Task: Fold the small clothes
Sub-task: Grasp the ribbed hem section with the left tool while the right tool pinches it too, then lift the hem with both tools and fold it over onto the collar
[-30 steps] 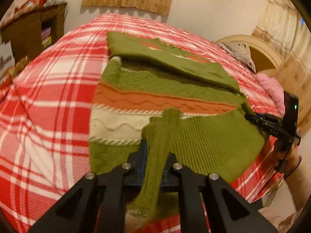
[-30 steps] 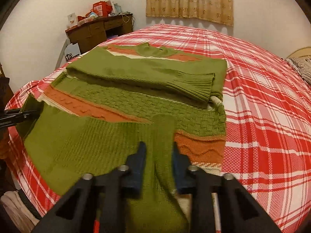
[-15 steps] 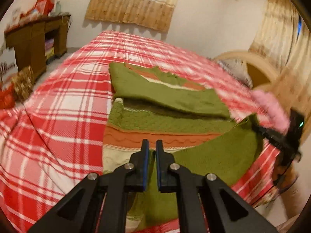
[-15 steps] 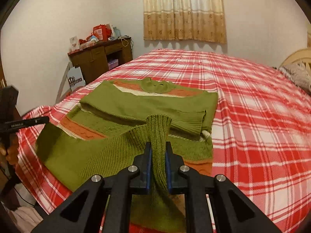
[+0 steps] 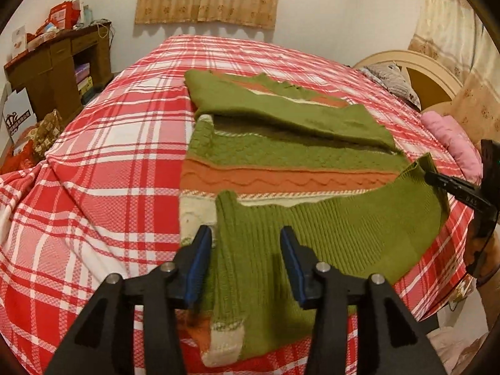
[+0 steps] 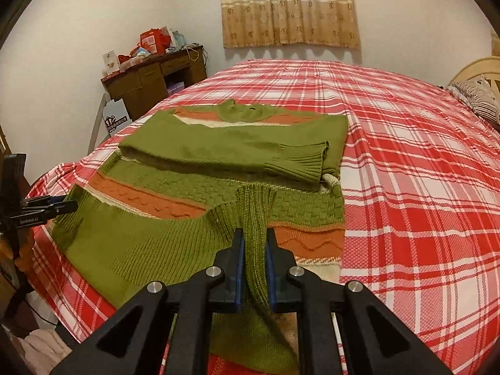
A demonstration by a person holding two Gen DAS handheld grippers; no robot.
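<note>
My left gripper [image 5: 245, 268] is opening, its pads apart, with the ribbed hem of the green sweater [image 5: 290, 153] between them — touching only perhaps the left pad. My right gripper [image 6: 253, 268] pinches the hem's other corner, raised. The sweater lies on the red plaid bed [image 6: 406, 172] — sleeve folded across its chest.
</note>
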